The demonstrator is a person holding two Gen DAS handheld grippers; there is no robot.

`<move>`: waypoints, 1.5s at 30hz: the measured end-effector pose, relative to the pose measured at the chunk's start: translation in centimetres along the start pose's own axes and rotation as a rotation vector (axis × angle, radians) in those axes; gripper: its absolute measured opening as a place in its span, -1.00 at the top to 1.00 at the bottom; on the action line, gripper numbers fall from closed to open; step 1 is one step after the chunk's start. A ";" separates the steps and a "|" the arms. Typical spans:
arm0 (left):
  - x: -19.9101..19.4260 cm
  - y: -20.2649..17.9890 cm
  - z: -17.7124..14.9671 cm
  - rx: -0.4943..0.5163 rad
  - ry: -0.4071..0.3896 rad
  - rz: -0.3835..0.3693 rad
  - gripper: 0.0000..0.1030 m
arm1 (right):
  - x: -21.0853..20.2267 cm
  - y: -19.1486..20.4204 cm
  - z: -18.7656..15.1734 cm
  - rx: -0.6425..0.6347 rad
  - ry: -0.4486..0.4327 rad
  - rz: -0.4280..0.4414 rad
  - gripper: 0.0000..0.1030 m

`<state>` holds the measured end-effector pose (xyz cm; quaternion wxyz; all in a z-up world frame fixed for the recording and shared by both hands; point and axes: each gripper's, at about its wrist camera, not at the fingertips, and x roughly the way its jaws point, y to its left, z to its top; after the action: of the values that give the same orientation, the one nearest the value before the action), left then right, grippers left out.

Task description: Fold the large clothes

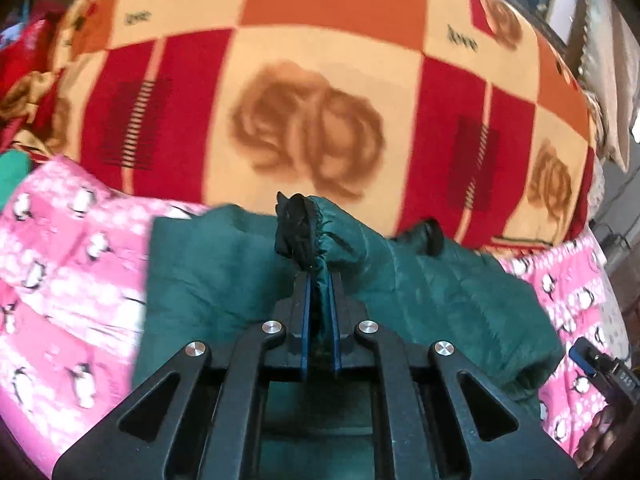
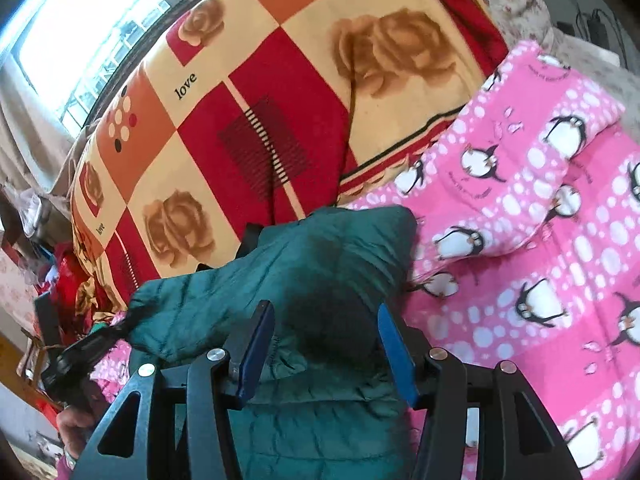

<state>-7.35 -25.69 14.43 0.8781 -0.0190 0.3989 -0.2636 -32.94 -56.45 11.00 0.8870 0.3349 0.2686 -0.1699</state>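
left gripper (image 1: 320, 280): jaws pinched shut, blue pads nearly meeting, a fold of the green jacket's (image 1: 224, 264) cuff squeezed between them and poking out past the tips
left gripper angle: tipped down and forward, linkage arms drawn in close

right gripper (image 2: 326, 320): jaws roughly halfway apart, blue pads (image 2: 394, 350) on either side of the jacket, can't tell if they actually press on it
right gripper angle: also tipped downward, looks rolled a bit to one side

person's hand (image 2: 74, 424): seen from the right wrist camera at lower left, wrapped around the left gripper's handle

other hand (image 1: 600, 436): just fingers at the lower right edge of the left wrist view, behind the right gripper's body
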 end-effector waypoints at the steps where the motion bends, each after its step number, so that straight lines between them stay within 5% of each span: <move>1: -0.2 0.8 0.1 -0.009 -0.005 0.008 0.87 | 0.5 0.3 0.0 -0.001 0.005 0.005 -0.01; 10: 0.3 5.3 -2.3 -0.025 0.031 0.091 0.87 | 6.8 4.7 -0.4 -0.125 0.102 -0.009 -0.01; 19: 1.9 5.4 -3.1 -0.011 0.043 0.118 0.87 | 12.7 7.9 -0.7 -0.356 0.158 -0.155 -0.01; 31: 4.1 4.6 -3.1 0.000 0.080 0.137 0.85 | 16.9 6.5 0.8 -0.351 0.189 -0.181 -0.02; 34: 3.6 5.1 -2.9 -0.008 0.091 0.123 0.62 | 16.2 7.0 1.1 -0.361 0.190 -0.170 -0.02; 38: 1.6 6.4 -2.5 -0.056 0.065 0.083 -0.19 | 11.9 7.4 1.7 -0.337 0.139 -0.097 -0.02; 45: -0.8 5.8 -1.9 -0.046 -0.009 0.096 -0.22 | 7.4 8.5 -1.2 -0.393 0.183 -0.047 -0.02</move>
<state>-6.55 -19.94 12.24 0.8907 -0.0212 0.4016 -0.2118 -23.37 -50.44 10.14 0.9029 0.1630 0.3839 -0.1038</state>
